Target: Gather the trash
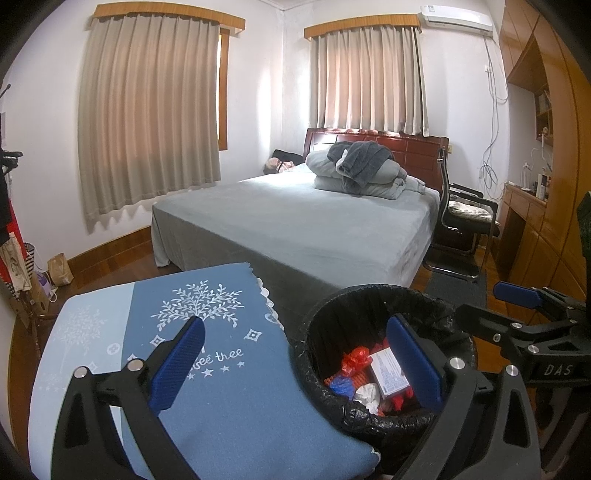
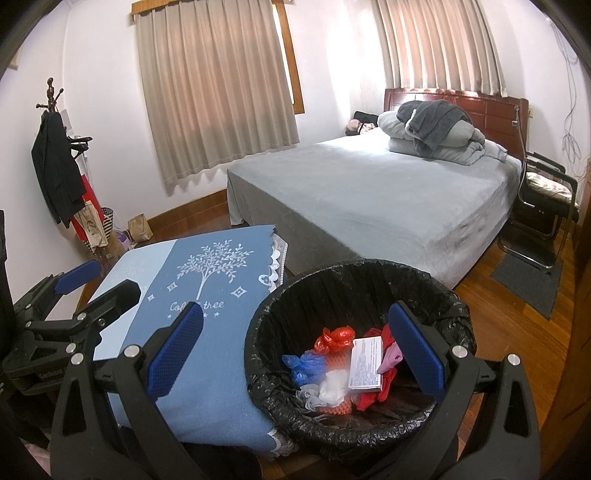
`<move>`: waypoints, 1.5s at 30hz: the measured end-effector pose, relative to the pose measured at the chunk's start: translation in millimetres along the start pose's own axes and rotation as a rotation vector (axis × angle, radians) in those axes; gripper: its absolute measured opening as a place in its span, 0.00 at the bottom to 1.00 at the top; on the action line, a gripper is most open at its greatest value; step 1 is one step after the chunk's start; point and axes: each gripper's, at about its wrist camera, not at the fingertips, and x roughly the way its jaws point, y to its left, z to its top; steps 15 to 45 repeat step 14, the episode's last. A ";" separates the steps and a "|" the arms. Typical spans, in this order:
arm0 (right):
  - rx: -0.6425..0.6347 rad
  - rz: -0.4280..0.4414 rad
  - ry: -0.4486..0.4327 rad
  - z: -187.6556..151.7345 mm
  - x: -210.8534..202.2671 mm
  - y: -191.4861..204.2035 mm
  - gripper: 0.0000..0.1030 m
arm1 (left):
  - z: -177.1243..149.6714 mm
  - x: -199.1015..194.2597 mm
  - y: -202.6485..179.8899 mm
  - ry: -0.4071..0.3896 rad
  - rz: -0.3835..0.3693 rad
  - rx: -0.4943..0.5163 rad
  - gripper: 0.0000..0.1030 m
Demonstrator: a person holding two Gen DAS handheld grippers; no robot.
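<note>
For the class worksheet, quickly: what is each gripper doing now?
Left gripper: open, holding nothing.
Right gripper: open, holding nothing.

The location was a bedroom in a private home. A double bed (image 1: 295,221) with a grey cover and a dark wooden headboard (image 1: 406,147) stood against the far wall, with folded bedding (image 1: 362,170) piled near its head. Two windows were covered by beige curtains (image 1: 147,110) under wooden pelmets. A wall-mounted air conditioner (image 1: 458,16) sat near the ceiling. Built-in wooden cabinets (image 1: 535,147) lined one side, and a black chair (image 1: 465,221) stood beside the bed. A coat stand (image 2: 55,155) carrying dark clothing stood in a corner. The floor (image 2: 498,314) was polished wood. A lined waste bin (image 2: 362,358) stood just beside a cloth-covered surface (image 2: 207,314)
</note>
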 end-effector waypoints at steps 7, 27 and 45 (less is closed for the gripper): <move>0.001 0.001 0.001 -0.3 0.2 0.6 0.95 | -0.4 -0.1 0.4 0.001 0.002 0.000 0.94; 0.001 0.000 0.002 0.0 0.1 0.6 0.95 | -2.4 -1.9 1.9 0.002 0.002 0.000 0.94; 0.001 0.000 0.002 0.0 0.1 0.6 0.95 | -2.4 -1.9 1.9 0.002 0.002 0.000 0.94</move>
